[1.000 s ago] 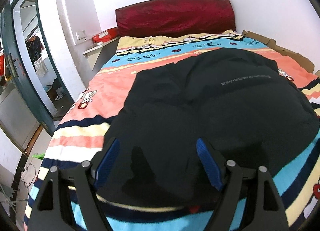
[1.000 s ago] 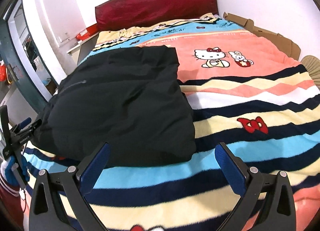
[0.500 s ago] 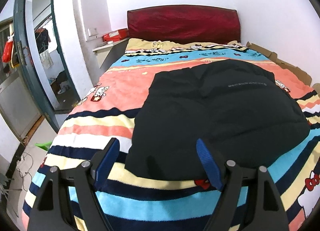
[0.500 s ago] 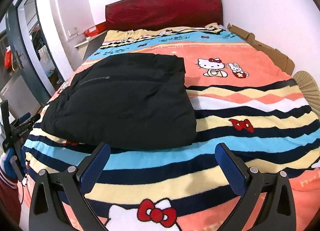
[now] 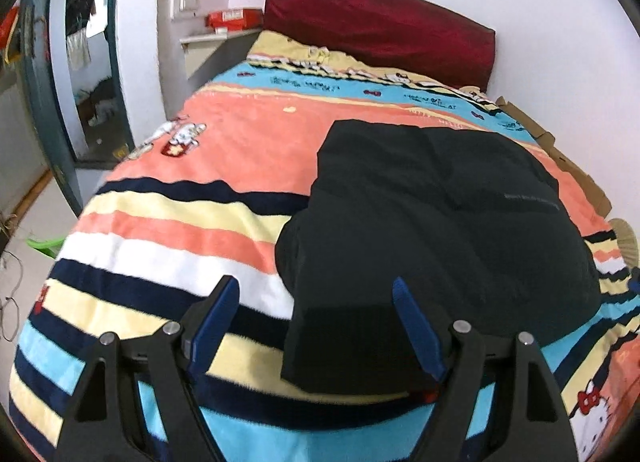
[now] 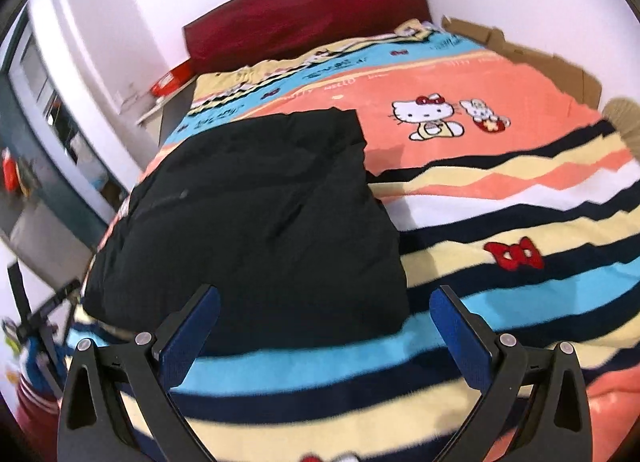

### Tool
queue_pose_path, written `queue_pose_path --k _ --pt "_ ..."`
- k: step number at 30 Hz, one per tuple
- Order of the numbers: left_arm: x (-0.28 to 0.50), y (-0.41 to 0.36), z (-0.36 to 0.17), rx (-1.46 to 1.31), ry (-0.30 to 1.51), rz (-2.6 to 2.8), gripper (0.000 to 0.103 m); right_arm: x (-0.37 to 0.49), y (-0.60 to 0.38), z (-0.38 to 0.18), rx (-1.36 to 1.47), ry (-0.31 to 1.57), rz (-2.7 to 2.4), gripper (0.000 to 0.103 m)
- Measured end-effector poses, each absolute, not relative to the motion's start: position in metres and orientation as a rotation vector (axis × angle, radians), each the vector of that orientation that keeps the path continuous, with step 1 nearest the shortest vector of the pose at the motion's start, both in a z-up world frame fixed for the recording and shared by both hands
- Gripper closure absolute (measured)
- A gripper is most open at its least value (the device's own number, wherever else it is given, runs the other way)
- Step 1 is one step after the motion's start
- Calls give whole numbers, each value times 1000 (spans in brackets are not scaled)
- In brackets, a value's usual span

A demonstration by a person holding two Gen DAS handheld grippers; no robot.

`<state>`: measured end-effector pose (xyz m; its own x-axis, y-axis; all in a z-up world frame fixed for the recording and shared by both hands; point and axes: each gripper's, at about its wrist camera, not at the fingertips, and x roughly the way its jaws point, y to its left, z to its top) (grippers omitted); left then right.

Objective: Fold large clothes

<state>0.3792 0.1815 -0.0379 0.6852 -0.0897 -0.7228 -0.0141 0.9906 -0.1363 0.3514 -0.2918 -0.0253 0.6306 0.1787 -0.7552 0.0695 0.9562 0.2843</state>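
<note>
A large black padded garment [image 5: 432, 230] lies folded into a rough rectangle on the striped bedspread [image 5: 168, 254]. It also shows in the right wrist view [image 6: 256, 230]. My left gripper [image 5: 316, 322] is open and empty, hovering above the garment's near left corner. My right gripper [image 6: 324, 326] is open and empty, hovering above the garment's near right edge. Neither touches the cloth.
A dark red headboard [image 5: 380, 22] stands at the far end of the bed. A shelf with a red box [image 5: 232, 18] is at the bed's left. A doorway [image 5: 88, 74] opens on the left. Cardboard [image 6: 560, 62] lies along the right wall.
Both grippers pulled back and up from the garment, then tilted; the left view has swung left and the right view has moved closer again with motion blur. The garment has not moved.
</note>
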Motion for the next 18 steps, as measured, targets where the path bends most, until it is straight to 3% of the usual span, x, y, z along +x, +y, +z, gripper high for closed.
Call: queue_pose_path --k 12,14,16,18 --pt "469 194 -83 -320 971 -244 25 442 -317 -94 443 1064 163 0" --pt "481 196 -100 -364 1014 -284 20 451 -319 -110 449 1099 199 1" --pt "488 200 -115 -385 1055 -302 4 458 -322 -127 498 1136 252 1" --pt "496 203 -132 -431 1100 -343 0 465 -323 -142 541 1169 307 1"
